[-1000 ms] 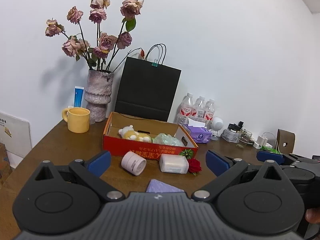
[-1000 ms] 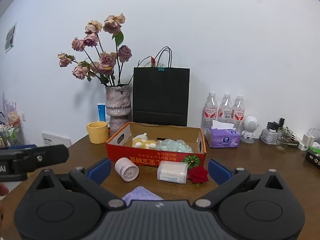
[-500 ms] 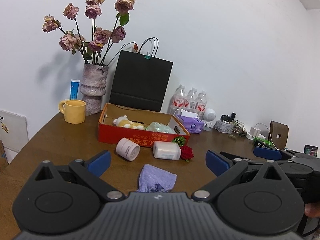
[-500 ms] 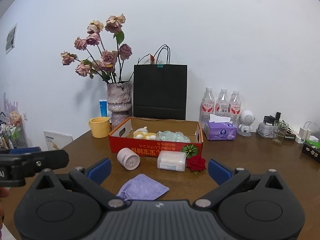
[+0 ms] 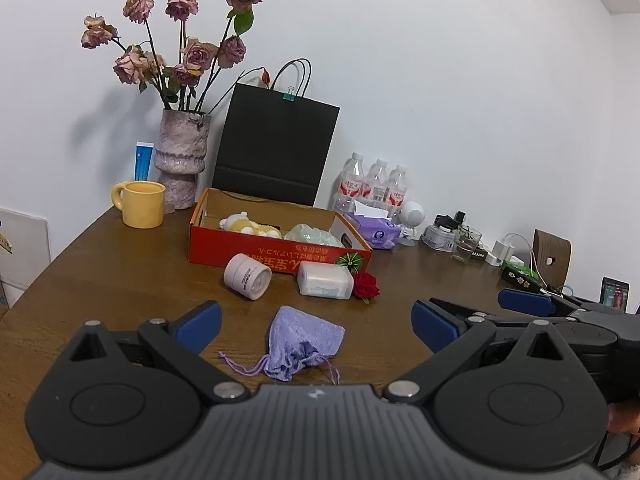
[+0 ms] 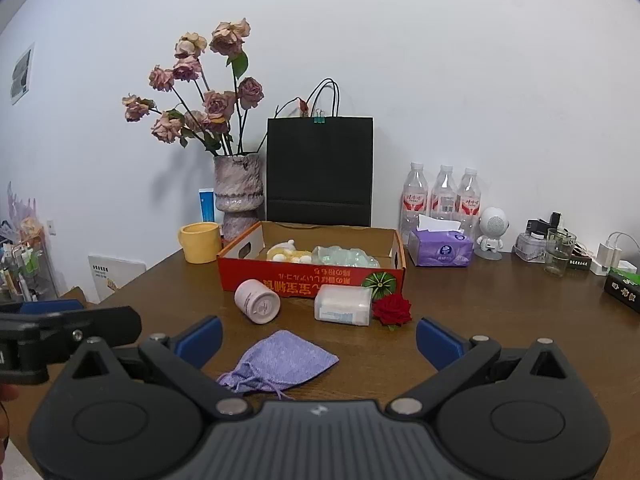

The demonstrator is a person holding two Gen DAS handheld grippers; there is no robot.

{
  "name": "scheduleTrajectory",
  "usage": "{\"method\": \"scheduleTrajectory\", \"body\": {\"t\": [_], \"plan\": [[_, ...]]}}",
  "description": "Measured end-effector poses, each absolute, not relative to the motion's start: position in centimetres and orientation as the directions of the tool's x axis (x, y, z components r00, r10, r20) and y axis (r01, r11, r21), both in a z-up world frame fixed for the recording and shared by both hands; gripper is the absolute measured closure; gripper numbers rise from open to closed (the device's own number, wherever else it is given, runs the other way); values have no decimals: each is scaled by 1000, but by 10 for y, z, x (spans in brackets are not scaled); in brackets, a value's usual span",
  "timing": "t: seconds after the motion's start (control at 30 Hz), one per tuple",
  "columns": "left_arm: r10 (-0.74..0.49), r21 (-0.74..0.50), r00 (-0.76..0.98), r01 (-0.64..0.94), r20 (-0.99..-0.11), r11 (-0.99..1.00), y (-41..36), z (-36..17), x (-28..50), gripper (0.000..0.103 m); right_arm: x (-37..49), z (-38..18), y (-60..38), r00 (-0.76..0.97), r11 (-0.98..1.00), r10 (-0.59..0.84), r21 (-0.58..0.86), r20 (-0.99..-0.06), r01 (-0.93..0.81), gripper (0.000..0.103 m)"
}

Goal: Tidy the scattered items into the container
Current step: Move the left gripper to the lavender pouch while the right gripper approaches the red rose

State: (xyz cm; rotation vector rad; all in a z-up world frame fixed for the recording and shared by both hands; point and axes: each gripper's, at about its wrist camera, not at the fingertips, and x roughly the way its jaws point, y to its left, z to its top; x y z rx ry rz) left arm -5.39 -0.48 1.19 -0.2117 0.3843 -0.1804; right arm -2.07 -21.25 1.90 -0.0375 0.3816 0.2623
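A red cardboard box (image 5: 276, 252) (image 6: 308, 280) sits mid-table with a yellow plush toy (image 5: 248, 226) and a pale green bag (image 5: 314, 236) inside. In front of it lie a pink jar (image 5: 247, 276) (image 6: 258, 301) on its side, a clear plastic case (image 5: 325, 280) (image 6: 343, 305) and a red rose (image 5: 366, 285) (image 6: 393, 309). Nearer me lies a purple drawstring pouch (image 5: 300, 342) (image 6: 276, 362). My left gripper (image 5: 316, 326) is open above the pouch, holding nothing. My right gripper (image 6: 318, 340) is open too, also empty.
Behind the box stand a vase of dried roses (image 5: 182, 160), a black paper bag (image 5: 276, 152), a yellow mug (image 5: 142, 203), water bottles (image 6: 440, 196) and a purple tissue pack (image 6: 440, 246). A glass (image 6: 559, 252), chargers and small gadgets crowd the table's right side.
Both grippers have pulled back and risen, so the table looks farther off. The purple pouch, earlier half hidden behind the gripper body, now shows in full. No object has moved.
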Motion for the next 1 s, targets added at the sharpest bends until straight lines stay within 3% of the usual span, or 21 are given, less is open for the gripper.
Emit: {"method": "scheduleTrajectory", "body": {"t": [1.0], "plan": [[-211,-218,887,129,-411,967,-13,-1,-33,0,0,4,-222,881,973,217,25,-420,-228,0]]}}
